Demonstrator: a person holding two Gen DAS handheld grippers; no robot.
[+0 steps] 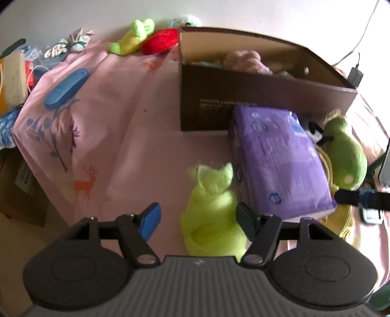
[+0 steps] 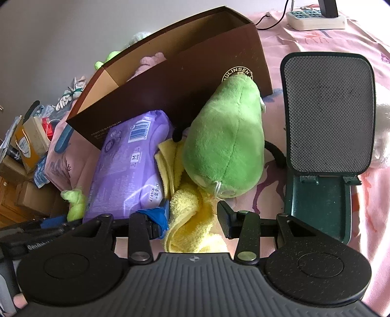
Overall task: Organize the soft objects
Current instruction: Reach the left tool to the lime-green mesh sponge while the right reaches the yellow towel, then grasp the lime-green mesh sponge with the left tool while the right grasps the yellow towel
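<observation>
A: Surface first. Pink printed sheet [image 1: 136, 126], deer and branch motifs, spread over what looks like a bed; pale wall behind.

B: Left claw [image 1: 198, 220]?

A: Jaws apart, a lime-green knotted cloth [image 1: 212, 212] lying between them. The black finger sits right at the cloth's edge, the blue one stands clear of it. No squeeze visible, so nothing held.

B: Right claw [image 2: 193, 219]?

A: Partly open over a yellow towel [image 2: 190, 214]. Towel lies in the gap and bulges past both fingers; whether the pads bite into it I cannot tell.

B: Working outward?

A: Green plush [image 2: 226, 143], avocado-shaped, rests on the towel just ahead of the right claw and leans against the brown cardboard box [image 2: 185, 80]. Left of it a purple soft pack [image 2: 131, 165], touching the box front; barcode, a letter "M" and some Chinese characters I cannot read clearly.

B: Box markings?

A: Round gold seal, reads "ULINSEN" with the start hidden by the plush. Small print on the long side, too blurred. A pink plush [image 1: 246, 61] lies inside.

B: Farther out?

A: Dark green folding stand [image 2: 326, 117] to the right, a white power strip [image 2: 316, 19] behind it. Far side of the bed: a lime plush [image 1: 132, 36] touching a red plush [image 1: 159, 41], and a blue remote-like bar [image 1: 65, 87].
</observation>
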